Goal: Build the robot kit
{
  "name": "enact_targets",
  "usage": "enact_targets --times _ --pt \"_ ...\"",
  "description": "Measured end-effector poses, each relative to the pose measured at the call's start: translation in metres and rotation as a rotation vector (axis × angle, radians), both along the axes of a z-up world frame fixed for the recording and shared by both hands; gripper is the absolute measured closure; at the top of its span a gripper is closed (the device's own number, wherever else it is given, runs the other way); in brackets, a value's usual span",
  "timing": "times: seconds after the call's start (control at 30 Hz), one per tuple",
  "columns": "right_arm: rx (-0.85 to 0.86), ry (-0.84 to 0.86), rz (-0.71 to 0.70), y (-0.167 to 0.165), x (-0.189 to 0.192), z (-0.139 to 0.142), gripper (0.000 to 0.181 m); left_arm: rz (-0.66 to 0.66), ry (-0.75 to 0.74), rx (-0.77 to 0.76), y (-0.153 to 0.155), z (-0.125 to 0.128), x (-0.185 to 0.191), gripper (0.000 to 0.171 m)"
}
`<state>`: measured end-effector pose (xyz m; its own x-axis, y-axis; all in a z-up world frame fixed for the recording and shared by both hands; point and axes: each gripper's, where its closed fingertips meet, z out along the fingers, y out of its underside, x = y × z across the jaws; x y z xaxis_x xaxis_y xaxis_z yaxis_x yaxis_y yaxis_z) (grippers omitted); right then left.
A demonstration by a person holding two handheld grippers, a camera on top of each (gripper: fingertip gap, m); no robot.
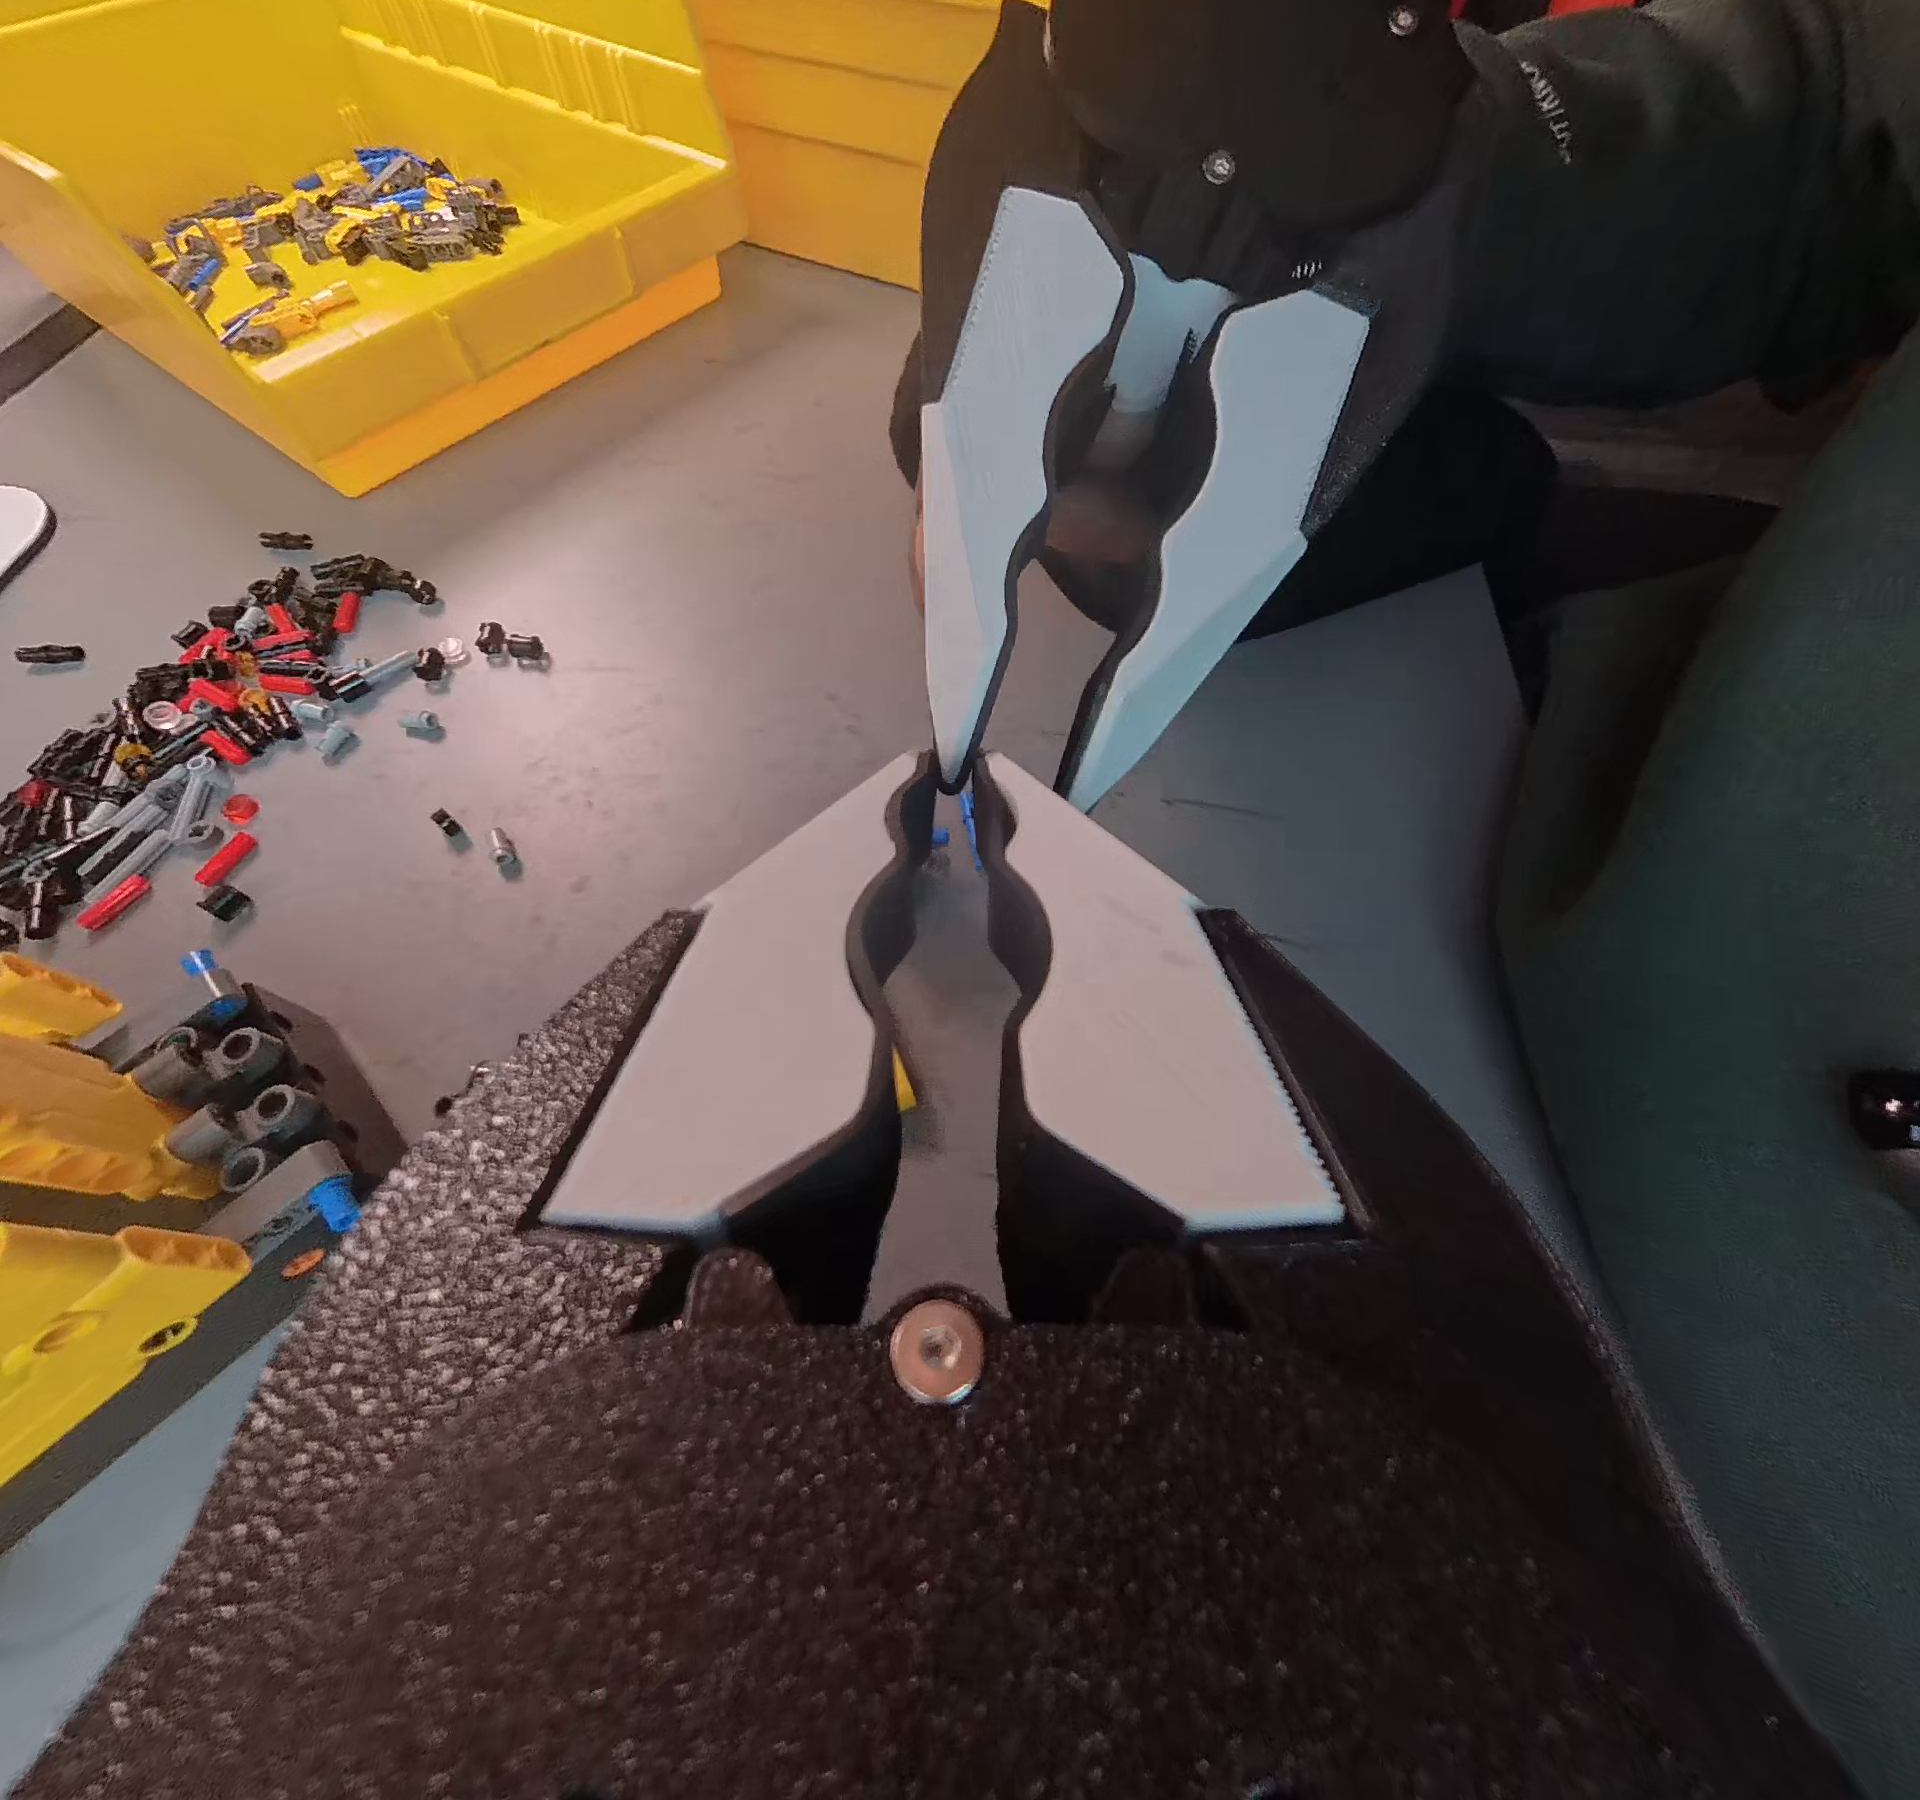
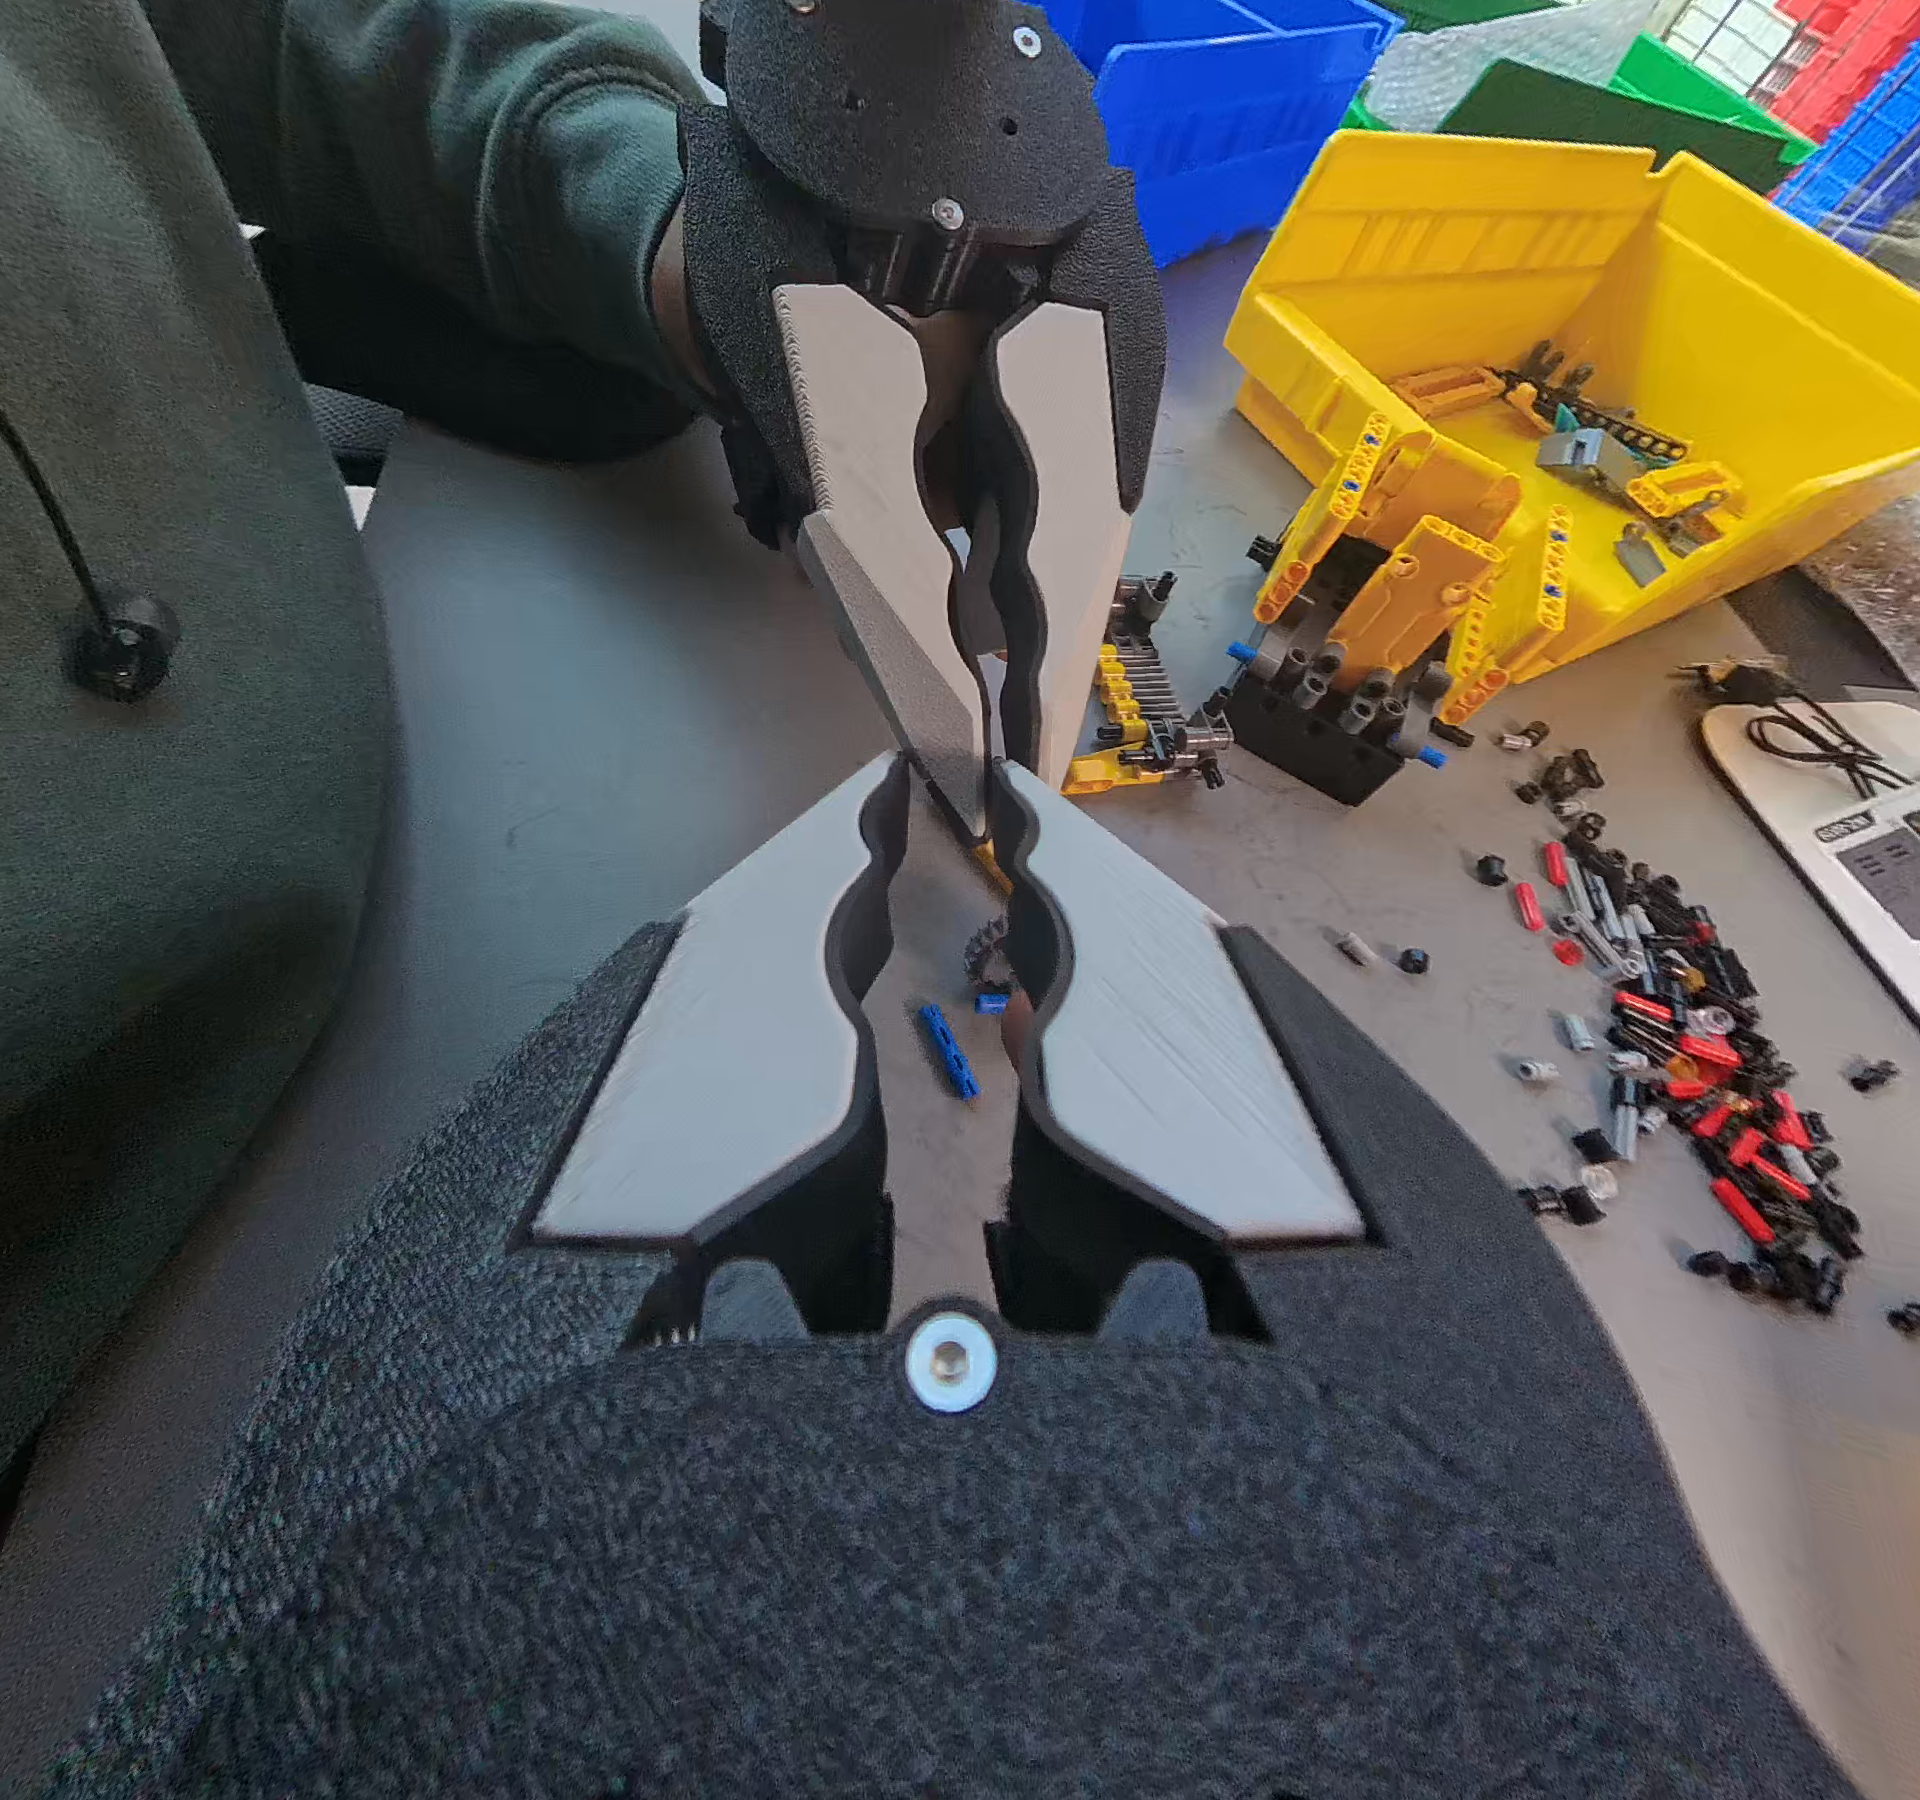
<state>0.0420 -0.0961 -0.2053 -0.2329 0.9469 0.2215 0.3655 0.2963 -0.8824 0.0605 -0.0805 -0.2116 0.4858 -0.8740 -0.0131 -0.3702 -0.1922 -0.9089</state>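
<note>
Left gripper (image 1: 951, 776) and right gripper (image 2: 951, 779) meet tip-to-tip — blue pin (image 1: 970, 820) between.

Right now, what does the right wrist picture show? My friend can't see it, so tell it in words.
Two grey-fingered grippers meet tip to tip over a grey table: the right gripper from below, nearly shut, and the left gripper from above, held by a green-sleeved arm. A small blue piece lies on the table between the right gripper's fingers. Right of them are a yellow bin and scattered red, black and grey bits.
</note>
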Motion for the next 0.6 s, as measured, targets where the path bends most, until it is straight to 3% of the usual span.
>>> enact_targets --times 0.23,0.43,0.6 --pt "0.051 -0.093 -0.019 0.012 0.015 -0.005 0.149 0.025 -0.023 0.014 0.006 0.0 -0.005 0.157" --pt "-0.013 -0.142 -0.104 0.022 0.022 -0.02 0.114 0.013 0.024 -0.003 0.004 -0.012 -0.002 0.156" --pt "-0.041 -0.048 -0.192 0.042 0.023 -0.007 0.16 0.016 0.05 -0.01 0.004 -0.016 -0.001 0.157"
